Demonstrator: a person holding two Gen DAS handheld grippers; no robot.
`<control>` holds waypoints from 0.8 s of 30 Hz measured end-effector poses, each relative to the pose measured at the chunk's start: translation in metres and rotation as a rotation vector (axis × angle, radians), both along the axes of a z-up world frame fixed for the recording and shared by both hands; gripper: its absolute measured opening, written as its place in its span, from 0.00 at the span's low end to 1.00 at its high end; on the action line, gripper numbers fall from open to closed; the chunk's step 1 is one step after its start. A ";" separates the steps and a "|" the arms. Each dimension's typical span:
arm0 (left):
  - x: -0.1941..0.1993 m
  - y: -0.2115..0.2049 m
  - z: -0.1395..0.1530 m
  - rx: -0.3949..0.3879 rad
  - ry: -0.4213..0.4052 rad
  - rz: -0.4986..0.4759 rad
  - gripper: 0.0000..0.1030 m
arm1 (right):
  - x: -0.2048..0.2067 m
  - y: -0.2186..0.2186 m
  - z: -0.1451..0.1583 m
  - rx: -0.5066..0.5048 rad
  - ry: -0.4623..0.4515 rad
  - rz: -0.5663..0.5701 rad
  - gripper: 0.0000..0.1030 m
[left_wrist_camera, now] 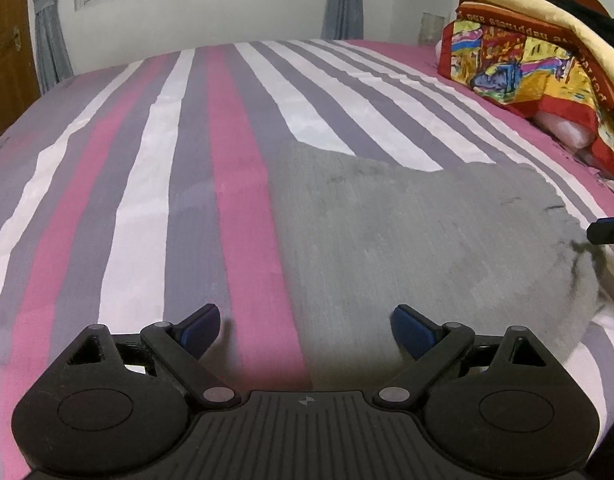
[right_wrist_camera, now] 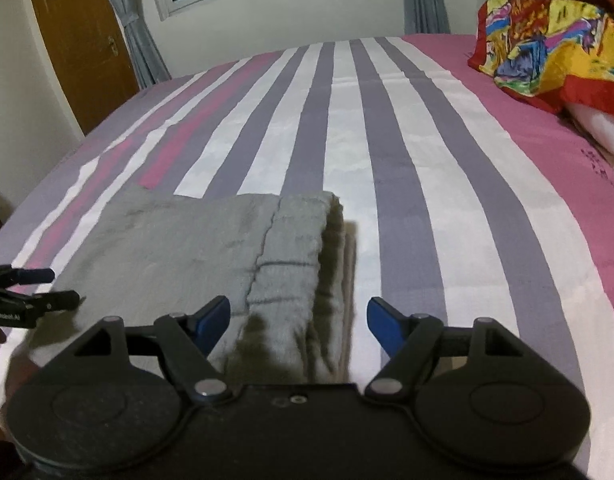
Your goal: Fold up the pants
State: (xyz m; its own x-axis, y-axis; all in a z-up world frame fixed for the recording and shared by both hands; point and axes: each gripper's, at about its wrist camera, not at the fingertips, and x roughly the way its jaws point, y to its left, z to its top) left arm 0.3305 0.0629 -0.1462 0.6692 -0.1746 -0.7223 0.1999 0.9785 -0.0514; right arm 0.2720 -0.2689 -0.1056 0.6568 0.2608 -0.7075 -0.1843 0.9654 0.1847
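Observation:
Grey pants (left_wrist_camera: 419, 240) lie folded flat on the striped bed sheet (left_wrist_camera: 147, 184). In the right wrist view the pants (right_wrist_camera: 211, 256) show their elastic waistband end (right_wrist_camera: 299, 248) facing right. My left gripper (left_wrist_camera: 305, 328) is open and empty, hovering over the pants' near left edge. My right gripper (right_wrist_camera: 299, 320) is open and empty, its jaws straddling the waistband end from just above. The left gripper also shows at the left edge of the right wrist view (right_wrist_camera: 31, 292), and a fingertip of the right gripper shows at the right edge of the left wrist view (left_wrist_camera: 607, 232).
A folded colourful blanket (left_wrist_camera: 539, 68) and a white pillow (left_wrist_camera: 567, 132) lie at the bed's far right. A window with grey curtains (left_wrist_camera: 343, 0) is behind the bed. A wooden door (right_wrist_camera: 79, 40) stands at the left. The striped sheet (right_wrist_camera: 427, 152) stretches beyond the pants.

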 end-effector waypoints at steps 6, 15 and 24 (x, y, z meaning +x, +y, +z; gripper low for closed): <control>-0.010 0.031 -0.005 -0.306 0.032 -0.056 0.90 | -0.011 -0.027 -0.007 0.203 0.055 0.041 0.77; 0.006 0.073 -0.047 -0.649 0.180 -0.102 0.69 | -0.002 -0.088 -0.044 0.549 0.166 -0.030 0.86; 0.021 0.084 -0.092 -0.851 0.252 -0.193 0.66 | 0.017 -0.097 -0.081 0.732 0.205 0.021 0.82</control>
State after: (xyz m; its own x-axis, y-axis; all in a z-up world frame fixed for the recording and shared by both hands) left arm 0.3513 0.1464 -0.2382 0.4126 -0.8087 -0.4193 0.2411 0.5409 -0.8058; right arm 0.2895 -0.3656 -0.1864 0.5200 0.7217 -0.4568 -0.0944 0.5801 0.8090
